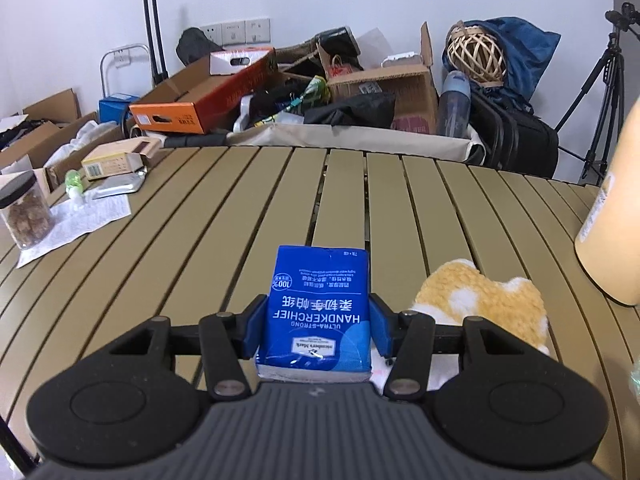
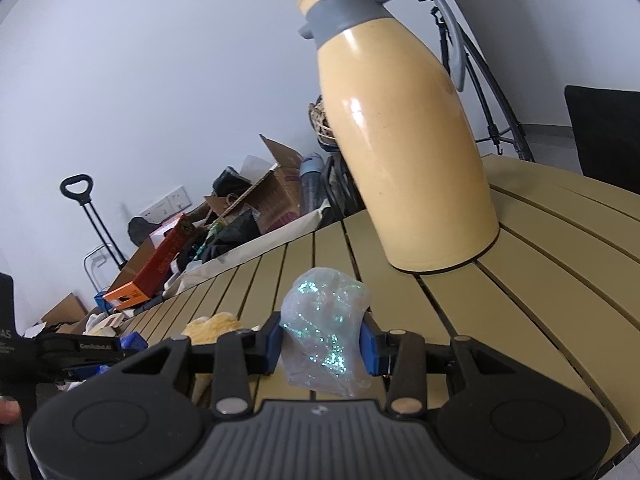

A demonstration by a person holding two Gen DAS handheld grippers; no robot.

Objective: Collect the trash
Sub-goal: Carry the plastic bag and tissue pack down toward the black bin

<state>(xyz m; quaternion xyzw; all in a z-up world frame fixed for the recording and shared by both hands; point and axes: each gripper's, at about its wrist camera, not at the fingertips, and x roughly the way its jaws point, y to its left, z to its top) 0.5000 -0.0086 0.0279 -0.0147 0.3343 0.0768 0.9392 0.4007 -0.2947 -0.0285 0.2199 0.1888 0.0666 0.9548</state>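
In the left wrist view my left gripper point(image 1: 318, 322) is shut on a blue handkerchief tissue pack point(image 1: 318, 304), held just above the slatted table point(image 1: 200, 240). Its blue pads press both sides of the pack. In the right wrist view my right gripper point(image 2: 322, 342) is shut on a crumpled clear plastic wrapper point(image 2: 324, 324) with glittery specks, lifted over the table point(image 2: 520, 280). The left gripper also shows at the lower left of that view as a black body point(image 2: 60, 350).
A yellow-and-white fluffy cloth point(image 1: 480, 300) lies right of the pack. A tall yellow thermos jug point(image 2: 404, 128) stands on the table at right. At the far left sit a snack jar point(image 1: 26, 212), paper sheet, small carton point(image 1: 116, 162) and foil pouch. Boxes, bags and tripod lie beyond.
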